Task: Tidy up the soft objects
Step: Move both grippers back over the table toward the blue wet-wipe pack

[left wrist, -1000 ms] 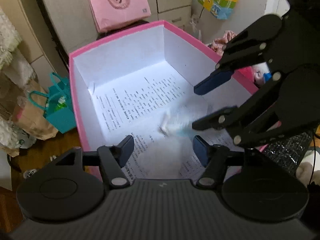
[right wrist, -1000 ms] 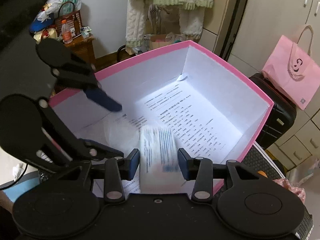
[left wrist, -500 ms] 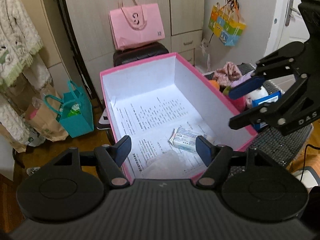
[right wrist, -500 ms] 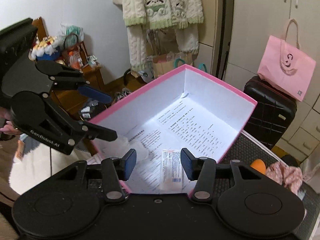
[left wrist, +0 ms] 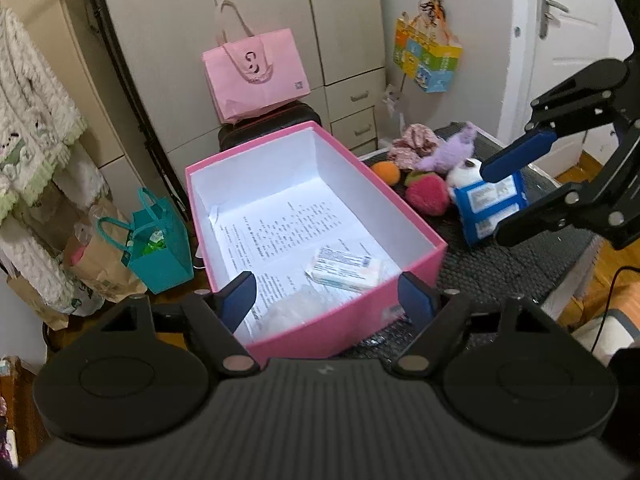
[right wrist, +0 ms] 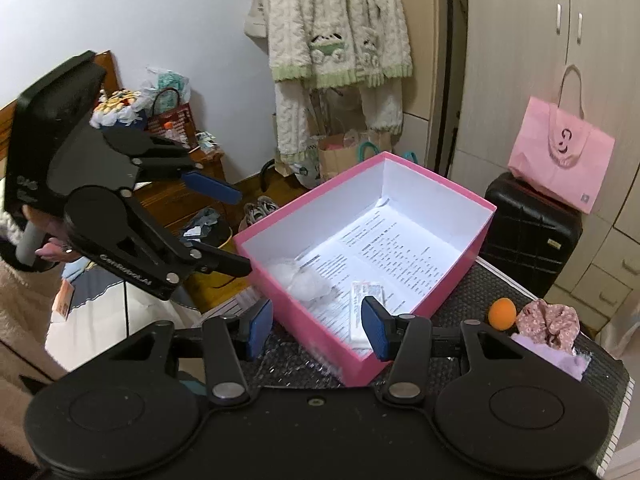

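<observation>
Left claw (left wrist: pixel 328 300) opening, empty, above pink box (left wrist: pixel 400 220).

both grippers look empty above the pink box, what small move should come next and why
Probably swing the right gripper toward the blue wipes pack. Two items, a tissue pack and a white wad, already lie in the pink box, while the plush toys and wipes wait on the mat. The left gripper is opening with nothing between its fingers.
</observation>
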Available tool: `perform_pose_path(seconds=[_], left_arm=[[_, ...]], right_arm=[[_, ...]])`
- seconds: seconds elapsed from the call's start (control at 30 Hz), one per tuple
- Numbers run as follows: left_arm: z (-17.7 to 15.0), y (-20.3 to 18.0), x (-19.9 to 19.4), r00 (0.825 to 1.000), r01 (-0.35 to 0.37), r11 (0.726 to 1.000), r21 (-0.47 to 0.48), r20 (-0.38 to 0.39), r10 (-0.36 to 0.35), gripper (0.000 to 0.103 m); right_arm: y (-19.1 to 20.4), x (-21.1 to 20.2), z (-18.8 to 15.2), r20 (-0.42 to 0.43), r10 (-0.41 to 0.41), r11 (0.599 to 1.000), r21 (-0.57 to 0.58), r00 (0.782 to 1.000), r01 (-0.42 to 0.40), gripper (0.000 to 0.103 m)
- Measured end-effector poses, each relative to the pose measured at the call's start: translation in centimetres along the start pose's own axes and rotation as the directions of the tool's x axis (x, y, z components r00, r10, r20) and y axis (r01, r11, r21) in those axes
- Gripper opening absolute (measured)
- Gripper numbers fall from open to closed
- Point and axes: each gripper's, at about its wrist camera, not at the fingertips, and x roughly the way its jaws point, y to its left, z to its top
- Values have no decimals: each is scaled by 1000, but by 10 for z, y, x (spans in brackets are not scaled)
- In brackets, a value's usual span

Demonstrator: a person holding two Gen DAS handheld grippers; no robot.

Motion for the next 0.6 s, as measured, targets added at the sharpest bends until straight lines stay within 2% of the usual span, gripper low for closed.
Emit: perform_pose_path(seconds=[0.33,0.47,0.6], left_arm=[[-10,-55,-16,1000,22,993,118,12,-24,87],[-13,-78,-16,998,55,986,160,-4,-55,88],[-12,-105,-14,996,84,975,208,-16,-83,90]], right_arm=[[26,-38,-39,56,-46,998,-40,997,48,57],[28,-47,-58,63,-55,998,-25,996,57,57],[22,-57,-76,77,-100,995,7,992,99,64]])
